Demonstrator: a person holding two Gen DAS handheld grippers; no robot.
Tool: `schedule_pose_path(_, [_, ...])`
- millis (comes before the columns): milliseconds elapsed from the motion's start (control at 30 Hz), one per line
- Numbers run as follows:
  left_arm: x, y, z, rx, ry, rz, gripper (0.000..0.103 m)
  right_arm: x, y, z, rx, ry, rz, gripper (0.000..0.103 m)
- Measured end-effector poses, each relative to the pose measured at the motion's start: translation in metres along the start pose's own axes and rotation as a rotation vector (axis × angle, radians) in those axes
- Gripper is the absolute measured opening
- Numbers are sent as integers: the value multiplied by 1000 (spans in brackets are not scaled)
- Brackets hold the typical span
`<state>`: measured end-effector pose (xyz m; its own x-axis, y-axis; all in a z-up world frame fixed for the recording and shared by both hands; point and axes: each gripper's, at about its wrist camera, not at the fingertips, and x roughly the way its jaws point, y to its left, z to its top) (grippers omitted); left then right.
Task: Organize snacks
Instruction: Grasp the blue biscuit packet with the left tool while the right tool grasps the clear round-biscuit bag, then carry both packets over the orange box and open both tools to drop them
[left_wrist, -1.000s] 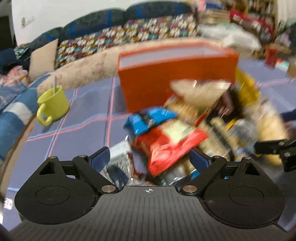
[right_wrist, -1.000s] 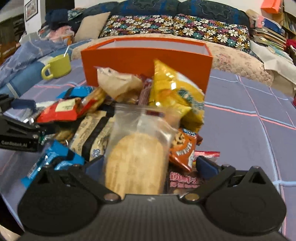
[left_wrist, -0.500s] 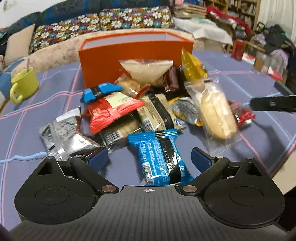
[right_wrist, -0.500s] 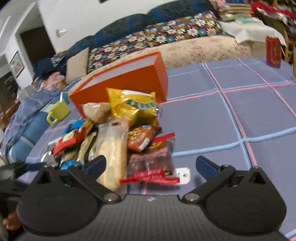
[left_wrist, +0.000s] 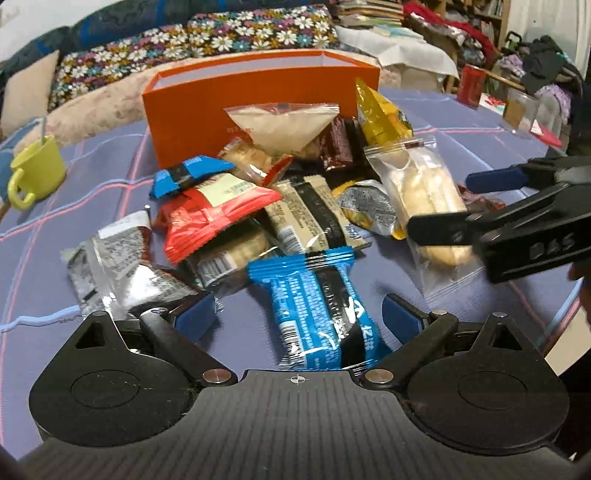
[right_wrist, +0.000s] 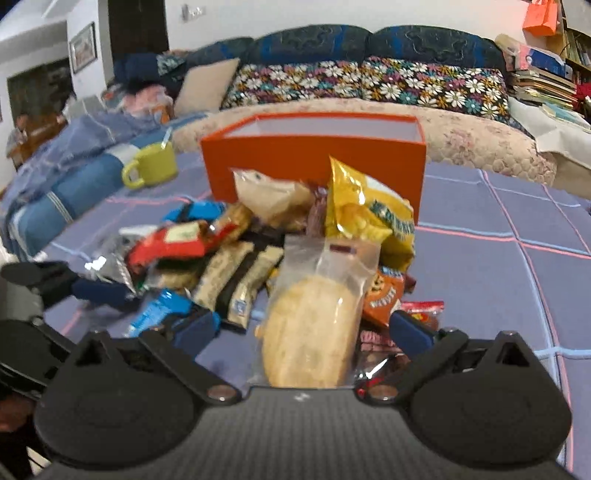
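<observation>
A heap of wrapped snacks lies on the blue checked tablecloth in front of an open orange box (left_wrist: 258, 96) (right_wrist: 314, 158). My left gripper (left_wrist: 298, 315) is open, low over the cloth, with a blue snack packet (left_wrist: 314, 306) lying loose between its fingers. My right gripper (right_wrist: 303, 329) is open too, straddling a clear bag with a pale bun (right_wrist: 314, 325); its pads stand apart from the bag. In the left wrist view the right gripper (left_wrist: 439, 205) reaches in from the right over that bun bag (left_wrist: 424, 192). A red packet (left_wrist: 214, 214) and a yellow bag (right_wrist: 365, 218) sit in the heap.
A yellow-green mug (left_wrist: 35, 170) (right_wrist: 153, 166) with a spoon stands left of the box. A red can (left_wrist: 471, 85) and a clear jar (left_wrist: 521, 110) are at the far right. The table edge (left_wrist: 561, 321) curves close on the right. A sofa with flowered cushions lies behind.
The left gripper swung right and sank, bringing the blue packet between its fingers. The right gripper swung out to the right, then came back over the bun bag, closer in the left wrist view.
</observation>
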<state>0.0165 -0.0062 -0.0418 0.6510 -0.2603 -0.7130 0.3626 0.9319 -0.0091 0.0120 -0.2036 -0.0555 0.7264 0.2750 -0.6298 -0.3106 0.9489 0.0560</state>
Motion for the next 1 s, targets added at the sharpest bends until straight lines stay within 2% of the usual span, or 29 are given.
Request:
schedule_pose_path(67, [3, -3, 1, 11, 7, -1, 63, 7, 4, -1, -4, 14, 4, 97])
schedule_pose_path(100, [4, -4, 1, 19, 7, 0, 50, 9, 7, -1, -14, 17, 11, 83])
schedule_pose_path(133, [7, -5, 0, 21, 19, -11, 39, 11, 10, 0, -33, 19, 3, 60])
schedule_pose_path(167, [9, -3, -1, 18, 34, -30, 24, 13, 10, -1, -29, 34, 19, 58])
schedule_pose_path(200, [7, -4, -3, 31, 16, -16, 9, 14, 9, -2, -16, 45, 43, 58])
schedule_pose_path(333, [-1, 10, -6, -10, 19, -52, 10, 2, 11, -7, -41, 22, 55, 58])
schedule_pose_path(467, [-5, 19, -12, -17, 19, -37, 13, -8, 2, -14, -25, 21, 70, 58])
schedule_pose_path(533, [-6, 16, -15, 8, 14, -10, 22, -3, -4, -22, -5, 51, 76, 60])
schedule_pose_path(600, [-6, 11, -15, 27, 14, 13, 53, -4, -5, -25, -3, 51, 85, 64])
schedule_pose_path(667, [-7, 7, -15, 45, 12, 25, 60, -8, -3, -26, -22, 39, 74, 78])
schedule_pose_path(700, [-7, 5, -16, 57, 15, 22, 60, -8, -1, -26, -31, 39, 67, 86])
schedule_pose_path(767, [-5, 3, -18, 71, 28, 20, 56, -6, 2, -29, -44, 47, 73, 86])
schedule_pose_path(833, [-6, 6, -20, 54, 22, -20, 36, 1, 7, -33, -64, 81, 75, 80])
schedule_pose_path(867, [-8, 10, -20, 35, 16, -33, 17, 1, 12, -35, -105, 68, 52, 76])
schedule_pose_path(900, [-9, 11, -20, 34, 12, -34, 14, 0, 16, -36, -136, 59, 40, 61])
schedule_pose_path(933, [-10, 16, -19, 14, 15, -41, 14, -2, 16, -35, -123, 61, 64, 57])
schedule_pose_path(1000, [-14, 24, -17, -40, 18, -69, 14, -7, 11, -32, -70, 58, 95, 57])
